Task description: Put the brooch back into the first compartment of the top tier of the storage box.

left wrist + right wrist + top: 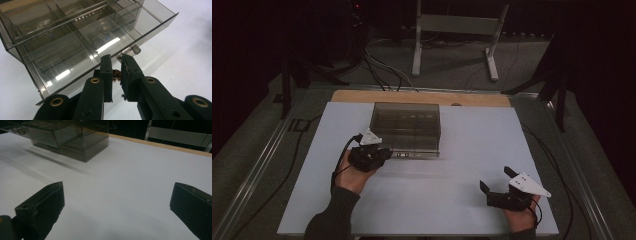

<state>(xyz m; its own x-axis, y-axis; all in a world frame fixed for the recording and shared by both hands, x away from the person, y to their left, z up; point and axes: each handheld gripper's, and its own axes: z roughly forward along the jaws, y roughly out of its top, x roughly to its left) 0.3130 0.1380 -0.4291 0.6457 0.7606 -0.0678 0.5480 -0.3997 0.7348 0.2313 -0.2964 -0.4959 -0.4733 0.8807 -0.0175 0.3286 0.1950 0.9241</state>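
- so there's a smoky see-through plastic box [406, 127] with a drawer sitting toward the far side of the white table [472, 150], roughly in the middle left to right; behind the white top you can see a strip of wooden edge [422, 97]
- the drawer [75, 50] is pulled part way out toward the person; in the left gripper view you can look down into it and see the dividers splitting it into a bunch of compartments; can't make out anything lying in them
- left gripper [384, 154] is right at the front of that drawer, near its left corner in the high view; the hand [349, 172] comes up from the bottom left, dark sleeve and all
- its jaws are pinched close together with just a thin gap; up close, the tips [117, 62] sit right at the little clear tab handle [130, 51] on the drawer front; whether they're really squeezing the tab or just touching it I can't tell
- right gripper [496, 179] is way off on the near right part of the table, well apart from the box; its jaws are spread wide with only bare white table between them [117, 200]
- floor behind the table has cables [382, 70] and a grey metal stand [457, 30]
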